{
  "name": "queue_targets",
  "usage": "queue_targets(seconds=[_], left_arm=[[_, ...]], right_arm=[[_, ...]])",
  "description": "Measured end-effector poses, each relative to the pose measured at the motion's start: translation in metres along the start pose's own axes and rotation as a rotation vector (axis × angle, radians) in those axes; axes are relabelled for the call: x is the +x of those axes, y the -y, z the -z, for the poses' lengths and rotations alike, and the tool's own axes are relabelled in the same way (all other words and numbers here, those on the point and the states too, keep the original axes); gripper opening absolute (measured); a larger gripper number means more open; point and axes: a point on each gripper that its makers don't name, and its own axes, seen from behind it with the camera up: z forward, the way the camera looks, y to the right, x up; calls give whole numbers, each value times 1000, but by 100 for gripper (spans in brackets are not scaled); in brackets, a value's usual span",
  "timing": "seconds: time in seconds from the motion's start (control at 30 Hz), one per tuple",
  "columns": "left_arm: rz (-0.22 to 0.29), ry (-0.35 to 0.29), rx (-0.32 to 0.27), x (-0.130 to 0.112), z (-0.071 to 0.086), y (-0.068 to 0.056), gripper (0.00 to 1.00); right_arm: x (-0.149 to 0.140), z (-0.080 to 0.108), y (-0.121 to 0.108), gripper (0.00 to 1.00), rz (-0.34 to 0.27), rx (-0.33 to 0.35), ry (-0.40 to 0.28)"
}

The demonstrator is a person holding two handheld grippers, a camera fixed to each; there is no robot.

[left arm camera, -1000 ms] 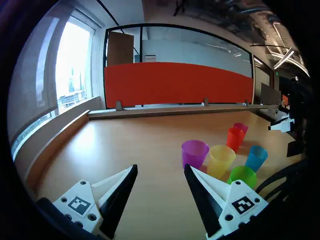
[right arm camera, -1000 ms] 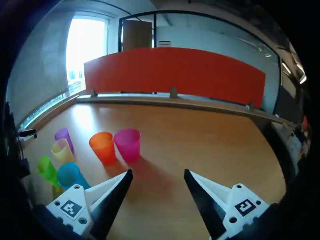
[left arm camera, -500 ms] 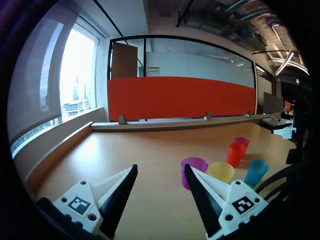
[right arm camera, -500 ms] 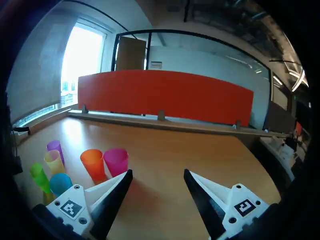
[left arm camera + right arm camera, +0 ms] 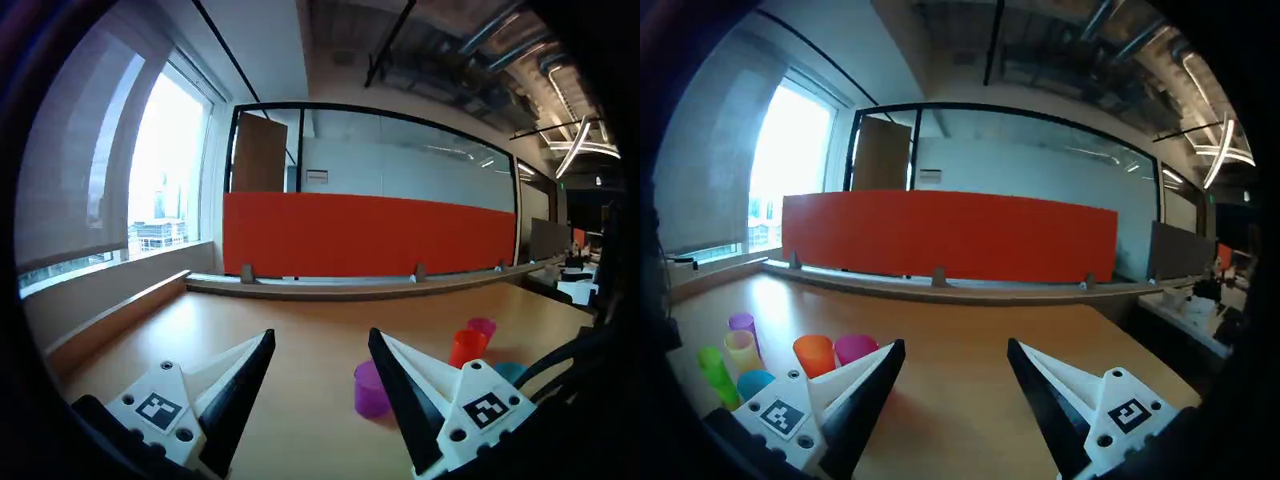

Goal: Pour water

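Several coloured plastic cups stand on a wooden table [image 5: 320, 336]. In the left gripper view my left gripper [image 5: 320, 346] is open and empty, low over the table, with a purple cup [image 5: 370, 390] just behind its right finger, an orange cup [image 5: 466, 346], a magenta cup [image 5: 482, 327] and a blue cup [image 5: 507, 370] farther right. In the right gripper view my right gripper [image 5: 955, 352] is open and empty; an orange cup [image 5: 814, 354], a magenta cup [image 5: 853, 349], a yellow cup [image 5: 742, 350], a purple cup [image 5: 742, 324], a green cup [image 5: 717, 374] and a blue cup [image 5: 755, 382] stand at its left.
A long red divider panel [image 5: 368, 236] runs along the table's far edge on a raised ledge. A bright window [image 5: 160, 192] lies to the left, with a sill beside the table. More desks with clutter [image 5: 1200, 308] stand at the right.
Both grippers have tilted up and sunk lower toward the table, so the cups slid down in both views and more ceiling shows. Both stayed open.
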Motion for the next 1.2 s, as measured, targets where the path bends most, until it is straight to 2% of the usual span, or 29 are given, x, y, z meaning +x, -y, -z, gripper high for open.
queue_targets(seconds=[0.2,0.5,0.7,1.0,1.2], left_arm=[[1,-52,16,16,0,-1,86],[0,-89,26,22,0,-3,86],[11,-101,28,16,0,-6,86],[3,-134,58,6,3,-2,86],[30,-141,60,-9,2,-3,86]], right_arm=[[11,2,-2,99,-21,2,-40],[22,5,0,99,59,-2,-78],[22,6,-1,100,93,-10,-82],[26,3,7,100,65,5,-93],[28,-1,3,100,62,-17,-95]])
